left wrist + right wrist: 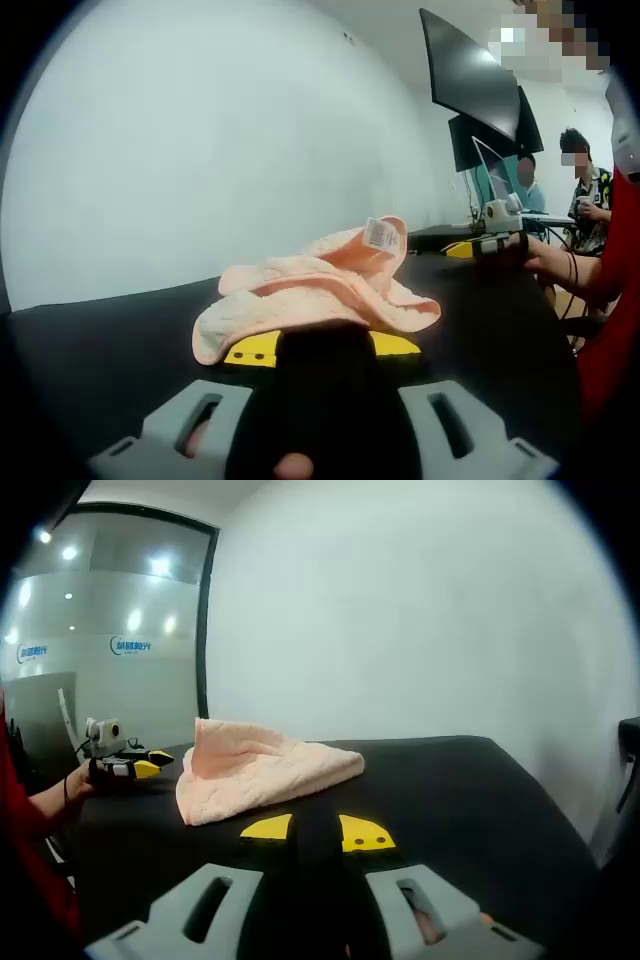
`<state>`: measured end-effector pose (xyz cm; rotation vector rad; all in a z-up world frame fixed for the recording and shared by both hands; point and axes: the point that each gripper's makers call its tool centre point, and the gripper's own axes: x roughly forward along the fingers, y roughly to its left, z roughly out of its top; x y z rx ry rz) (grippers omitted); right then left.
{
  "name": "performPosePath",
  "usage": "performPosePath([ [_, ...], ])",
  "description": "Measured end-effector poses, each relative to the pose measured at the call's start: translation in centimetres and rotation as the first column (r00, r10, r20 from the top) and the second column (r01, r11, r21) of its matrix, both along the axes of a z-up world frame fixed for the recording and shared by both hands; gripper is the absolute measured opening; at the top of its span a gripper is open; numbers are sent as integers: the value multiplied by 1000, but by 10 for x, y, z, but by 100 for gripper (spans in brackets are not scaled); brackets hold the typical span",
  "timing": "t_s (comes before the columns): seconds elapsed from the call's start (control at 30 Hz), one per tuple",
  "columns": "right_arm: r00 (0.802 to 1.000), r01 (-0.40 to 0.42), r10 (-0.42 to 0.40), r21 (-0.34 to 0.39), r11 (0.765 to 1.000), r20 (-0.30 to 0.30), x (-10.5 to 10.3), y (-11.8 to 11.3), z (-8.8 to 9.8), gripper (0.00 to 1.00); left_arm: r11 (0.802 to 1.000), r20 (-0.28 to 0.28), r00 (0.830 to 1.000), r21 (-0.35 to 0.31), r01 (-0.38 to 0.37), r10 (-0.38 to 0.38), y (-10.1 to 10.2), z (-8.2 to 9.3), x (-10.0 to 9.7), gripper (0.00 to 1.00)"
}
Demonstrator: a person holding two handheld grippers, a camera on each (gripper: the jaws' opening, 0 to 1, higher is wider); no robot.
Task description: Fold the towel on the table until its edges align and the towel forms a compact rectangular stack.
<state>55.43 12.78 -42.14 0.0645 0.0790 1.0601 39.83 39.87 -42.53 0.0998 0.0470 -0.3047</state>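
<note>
Left gripper view is showing the crumpled pink towel [320, 295] lying on the black table [100, 340] (tag up); both grippers, left gripper [320, 345] and right gripper [318, 830], are sitting closed and empty-jawed just short of it.

one towel [320, 290], one table [110, 350], two monitors [470, 75]

Ahead of you a white wall [200, 130], dark monitors [470, 75] up high, seated people [590, 195] at a desk, your glass partition [100, 650] reflecting ceiling lights
</note>
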Motion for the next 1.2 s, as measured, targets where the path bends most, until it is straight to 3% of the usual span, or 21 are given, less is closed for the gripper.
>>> performPosePath([
  [0.97,1000,2,-1,-19,1000,3,2,-1,-2,13,1000,-10,1000,12,-12,12,0,-2,2,32],
  [1.2,1000,-2,3,-55,998,19,-1,3,-5,13,1000,-22,1000,15,-13,14,0,-4,2,31],
])
